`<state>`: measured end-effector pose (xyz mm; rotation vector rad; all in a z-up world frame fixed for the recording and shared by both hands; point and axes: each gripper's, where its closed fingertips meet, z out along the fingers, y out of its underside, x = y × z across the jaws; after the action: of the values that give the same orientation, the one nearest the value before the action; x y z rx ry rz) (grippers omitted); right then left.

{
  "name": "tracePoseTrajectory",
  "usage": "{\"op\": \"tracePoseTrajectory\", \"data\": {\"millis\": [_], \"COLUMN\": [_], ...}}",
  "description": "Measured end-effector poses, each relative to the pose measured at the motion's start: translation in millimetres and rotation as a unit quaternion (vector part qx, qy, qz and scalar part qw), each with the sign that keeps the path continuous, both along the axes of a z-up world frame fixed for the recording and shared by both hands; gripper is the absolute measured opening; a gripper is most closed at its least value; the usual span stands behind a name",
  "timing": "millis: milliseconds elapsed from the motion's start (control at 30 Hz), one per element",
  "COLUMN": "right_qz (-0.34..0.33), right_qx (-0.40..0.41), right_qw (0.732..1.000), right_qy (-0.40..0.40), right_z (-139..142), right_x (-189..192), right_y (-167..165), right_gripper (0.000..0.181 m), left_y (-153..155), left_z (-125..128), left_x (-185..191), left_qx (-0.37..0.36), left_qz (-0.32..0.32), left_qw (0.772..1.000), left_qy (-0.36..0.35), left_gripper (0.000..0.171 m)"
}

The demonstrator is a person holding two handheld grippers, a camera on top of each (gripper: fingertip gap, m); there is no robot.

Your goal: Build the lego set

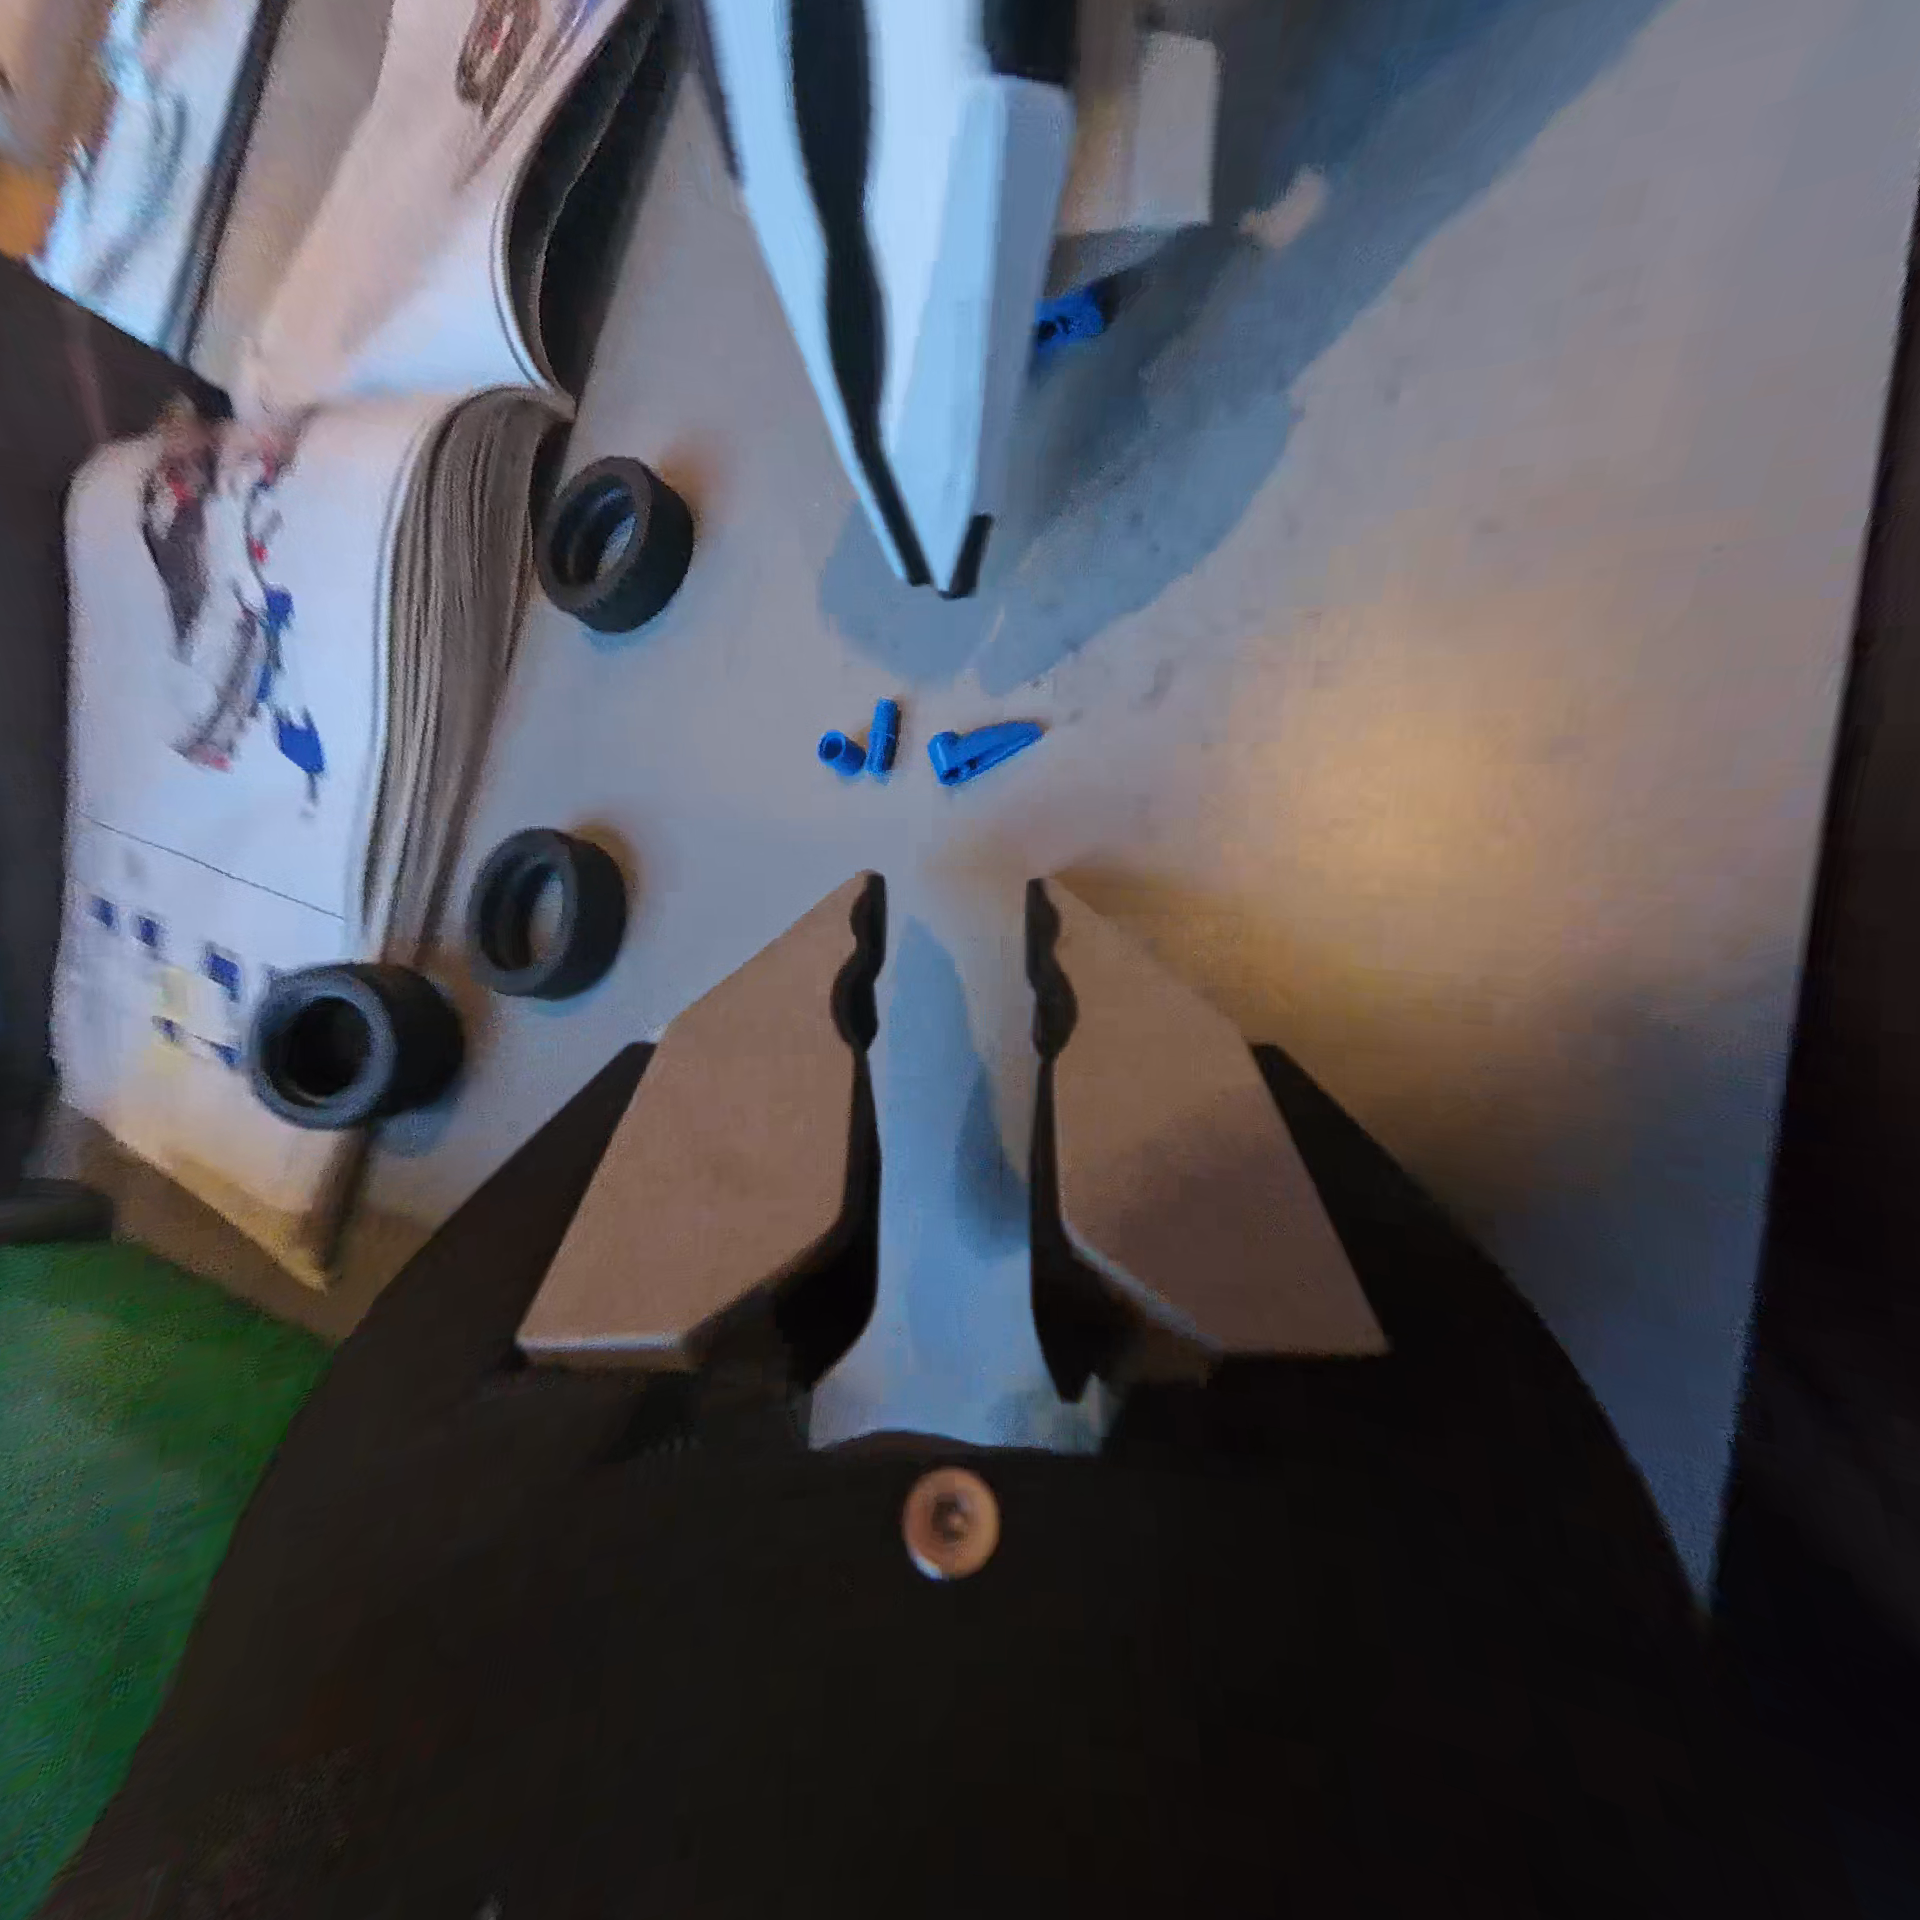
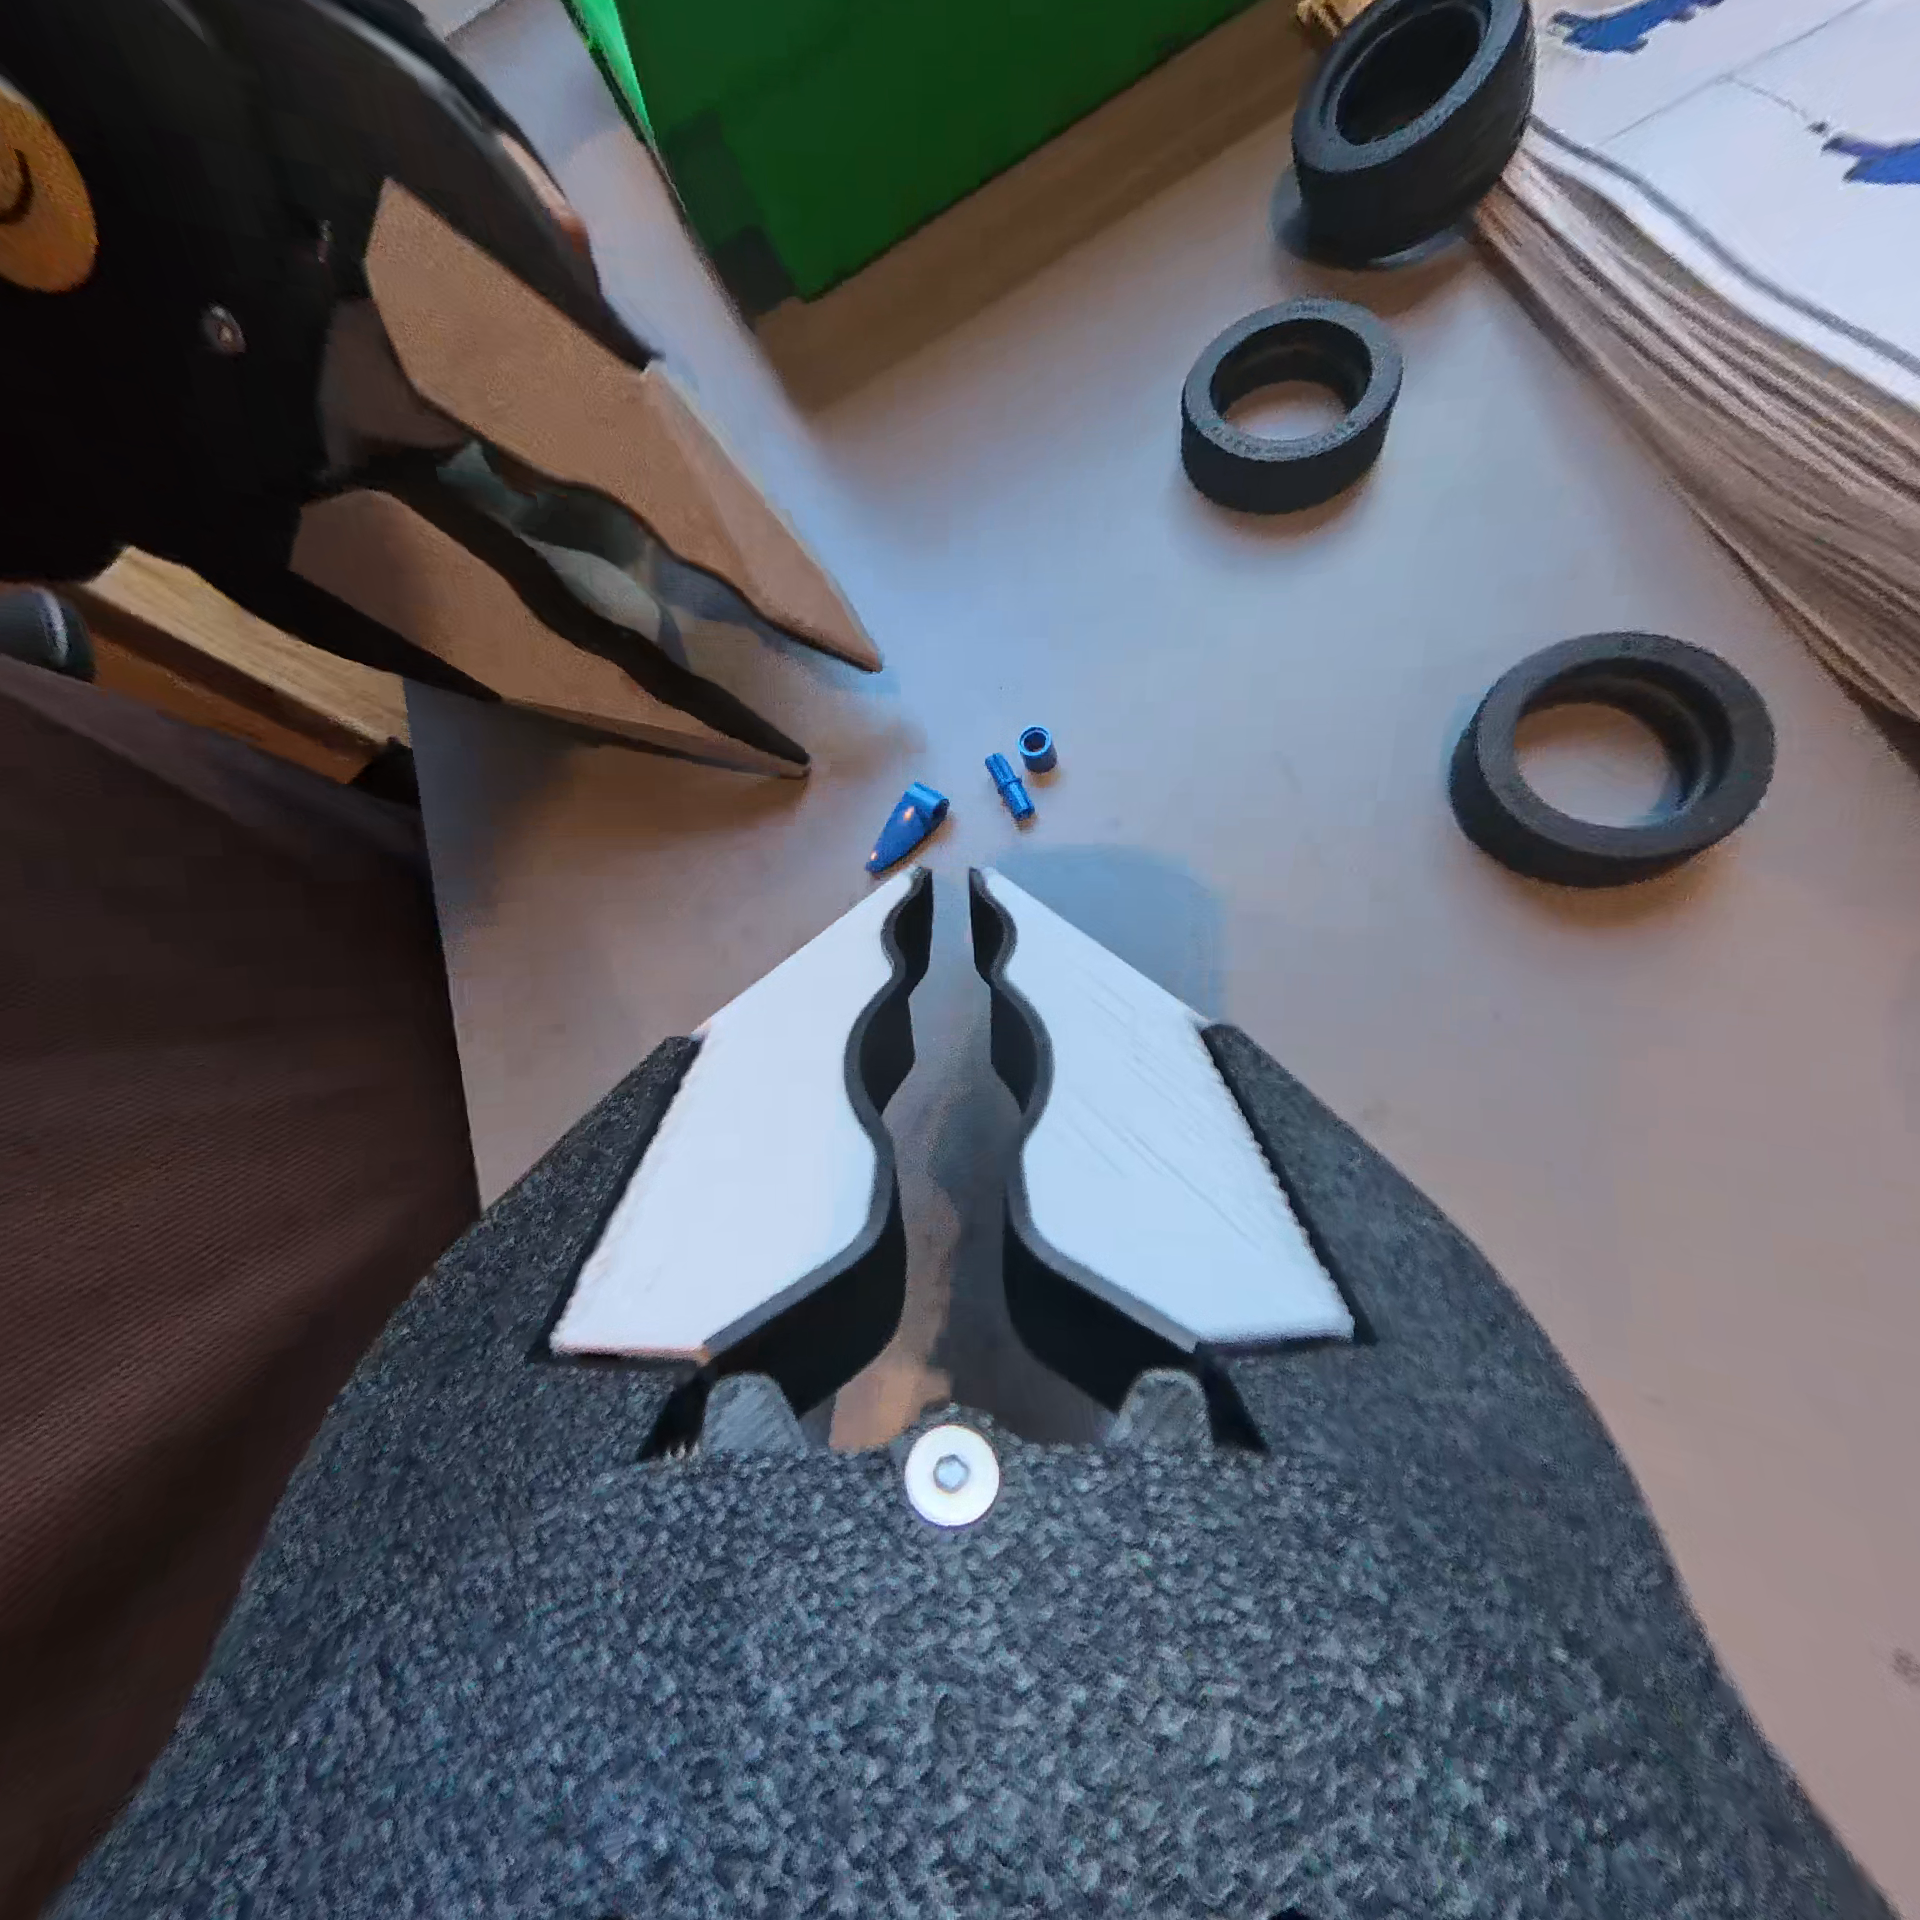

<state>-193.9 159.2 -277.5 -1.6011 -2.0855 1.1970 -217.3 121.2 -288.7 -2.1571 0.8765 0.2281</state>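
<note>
Lying on the bare worktop between your two grippers are three small blue lego pieces: a wedge-shaped connector, a pin and a short bush, close together. Your right gripper sits just beside the connector, fingers slightly apart, empty. Your left gripper is spread, empty. Three black tyres lie towards the instruction booklet.
</note>
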Motion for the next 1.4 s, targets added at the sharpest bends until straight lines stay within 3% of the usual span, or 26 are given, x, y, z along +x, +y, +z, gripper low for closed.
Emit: {"op": "tracePoseTrajectory", "data": {"millis": [133, 267, 367, 567, 733, 1067, 1400], "right_qz": [0.015, 0.010, 0.005, 0.047, 0.030, 0.026, 0.047], "right_qx": [0.004, 0.010, 0.011, 0.085, 0.161, 0.113, 0.066], "right_qw": [1.000, 0.999, 0.999, 0.995, 0.986, 0.993, 0.997], "right_qy": [-0.022, -0.031, -0.036, -0.022, -0.037, -0.013, -0.017], "right_z": [-11, -14, -13, -18, -18, -16, -18], "right_x": [-1, -9, -10, -9, -7, -6, -5], "right_y": [-10, -17, -21, -23, 9, 1, -12], "right_gripper": [0.007, 0.020, 0.029, 0.014, 0.015, 0.015, 0.005], "left_y": [5, 5, 6, 5, 12, 24, 18], "left_z": [1, -5, -5, -3, -4, -5, -5], "left_x": [4, 8, 2, 5, 14, 21, 21], "left_qx": [-0.023, -0.060, -0.057, -0.038, -0.051, -0.067, -0.062], "left_qz": [0.040, 0.057, 0.066, 0.019, -0.007, -0.021, -0.003], "left_qw": [0.994, 0.983, 0.983, 0.992, 0.989, 0.984, 0.984], "left_qy": [-0.101, -0.164, -0.161, -0.120, -0.138, -0.163, -0.164], "left_gripper": [0.027, 0.030, 0.029, 0.025, 0.024, 0.029, 0.026]}}
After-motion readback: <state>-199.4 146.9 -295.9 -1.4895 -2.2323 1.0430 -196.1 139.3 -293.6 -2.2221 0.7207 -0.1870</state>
